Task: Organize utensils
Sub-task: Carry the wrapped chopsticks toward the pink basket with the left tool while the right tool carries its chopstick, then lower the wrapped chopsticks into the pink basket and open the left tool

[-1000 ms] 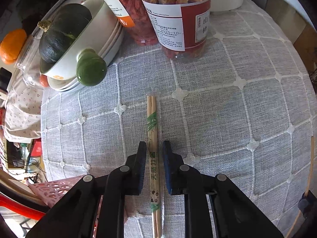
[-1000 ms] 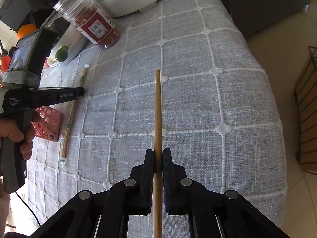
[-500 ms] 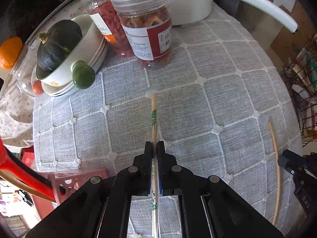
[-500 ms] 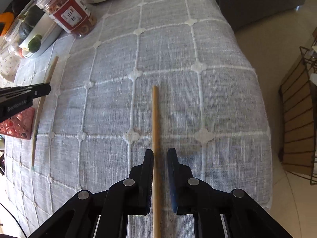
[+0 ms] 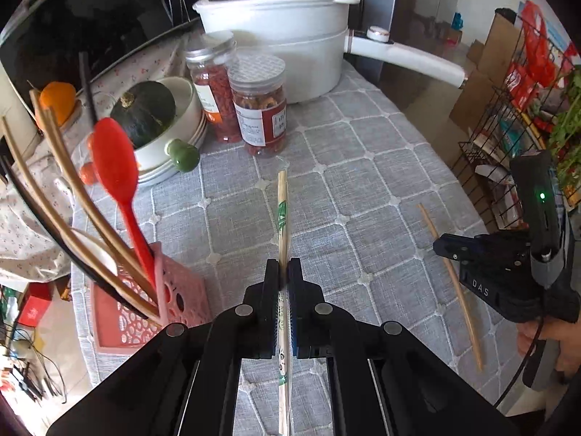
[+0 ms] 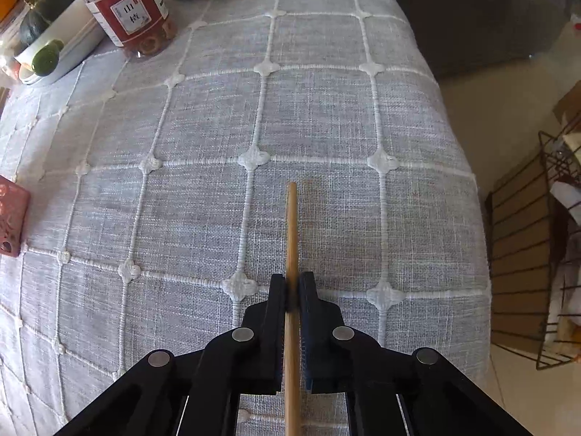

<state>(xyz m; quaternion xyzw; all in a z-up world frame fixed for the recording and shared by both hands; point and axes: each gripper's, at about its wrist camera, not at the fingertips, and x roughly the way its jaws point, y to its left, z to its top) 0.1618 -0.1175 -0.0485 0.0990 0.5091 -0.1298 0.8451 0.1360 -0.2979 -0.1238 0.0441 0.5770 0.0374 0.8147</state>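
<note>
My left gripper [image 5: 283, 272] is shut on a pair of wrapped bamboo chopsticks [image 5: 282, 214] with green print, held above the grey checked tablecloth [image 5: 363, 181]. A pink perforated utensil holder [image 5: 170, 305] stands at the lower left with a red spoon [image 5: 114, 170] and several long sticks in it. My right gripper [image 6: 292, 287] is shut on a single bare bamboo chopstick [image 6: 291, 225] that points forward over the cloth. In the left wrist view the right gripper [image 5: 472, 254] and its chopstick [image 5: 450, 279] show at the right.
Two clear jars [image 5: 259, 105] of dried food, a white pot [image 5: 287, 25] with a long handle and a bowl stack holding a dark squash [image 5: 145, 112] stand at the back. The table edge falls off at the right, with a wire rack [image 6: 526, 254] beyond. The pink holder's corner [image 6: 11, 218] shows at the left.
My left gripper closed on the wrapped chopsticks and lifted them, bringing the pink holder into view. My right gripper loosened around its chopstick half a second ago and is closed on it again.
</note>
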